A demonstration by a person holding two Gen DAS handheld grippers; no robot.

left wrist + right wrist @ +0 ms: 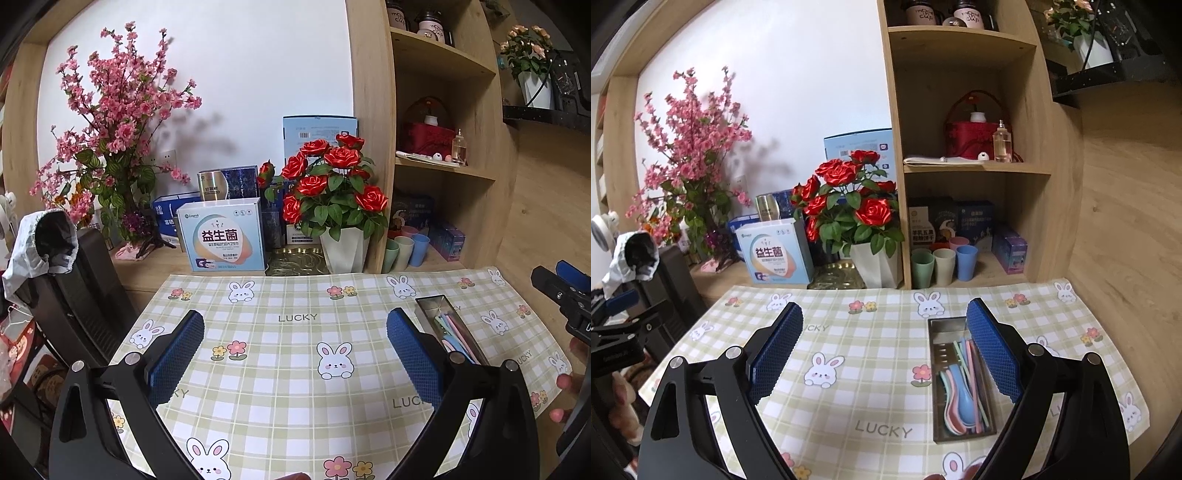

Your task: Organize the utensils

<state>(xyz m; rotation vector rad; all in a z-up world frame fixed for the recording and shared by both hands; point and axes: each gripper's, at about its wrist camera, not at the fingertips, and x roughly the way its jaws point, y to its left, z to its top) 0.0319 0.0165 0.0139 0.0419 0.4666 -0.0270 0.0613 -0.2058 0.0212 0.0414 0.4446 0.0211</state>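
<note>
On the checked bunny mat (871,387) that covers the desk, a metal utensil tray (942,354) lies toward the mat's right side, long axis running from the near edge toward the shelf unit (967,166). Inside it the pastel spoons (958,400) are nested at the near end, with the pastel chopsticks (971,369) laid lengthwise beside them, partly behind the right gripper's right finger. No loose utensil shows anywhere on the mat, so the sorting looks essentially finished; at most a final tidy or a withdrawal seems left. The right gripper (884,354) hovers above the mat with its blue pads spread wide and nothing between them, its right finger overlapping the tray in view. The left gripper (295,358) is likewise wide apart and empty, over the middle of the mat, with the tray just right of its right finger. The tray's far end reads as bare metal, though reflections make its floor hard to judge. The near corners of the mat are cut off by the gripper bodies, so anything lying there cannot be seen.
</note>
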